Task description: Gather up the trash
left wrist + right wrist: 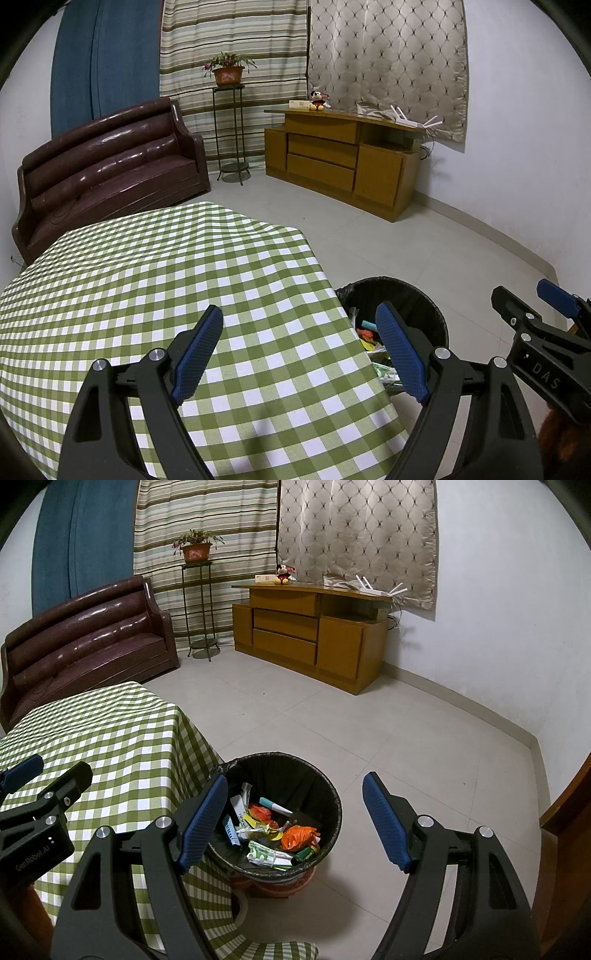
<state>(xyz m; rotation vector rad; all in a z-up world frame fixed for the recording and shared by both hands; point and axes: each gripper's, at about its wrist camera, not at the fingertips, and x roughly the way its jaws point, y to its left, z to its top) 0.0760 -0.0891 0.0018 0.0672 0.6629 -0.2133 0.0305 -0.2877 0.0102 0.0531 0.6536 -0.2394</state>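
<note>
And here's the trash bin (280, 812), black liner and all, standing on the floor (406, 738) right at the counter's (110, 738) corner. In the right wrist view it sits low between the two blue pads, nearer the left pad, which overlaps its rim. The right gripper (295, 819) hangs over it with its jaws spread wide and nothing between them. Inside the bin: a heap of trash (273, 830) (an orange crumpled bag, green and white wrappers, a teal-tipped pen-like stick, a dark green tube, yellow scraps).

Over to the left gripper (299, 350): jaws wide apart too, empty, poised over the counter's near corner. Its right pad covers part of the bin (417, 306), which peeks out past the cloth's edge with a strip of the trash (369, 339) showing. The right gripper (524, 306) pokes in from the right edge of that view, just beside the bin.

The counter wears a green-and-white checked cloth (147, 295) that drapes over the edge toward the floor; the part in view carries nothing.

Around the room: pale floor tiles, a dark brown leather sofa (110, 166) behind the counter, a metal stand with a potted plant (229, 72) on top, and a wooden cabinet (332, 155) with a mouse plush toy (317, 100) and a white router (410, 118) on it. Striped, blue and diamond-patterned curtains (232, 55) hang on the far wall. A wooden door edge (565, 830) shows at the right of the right wrist view.
</note>
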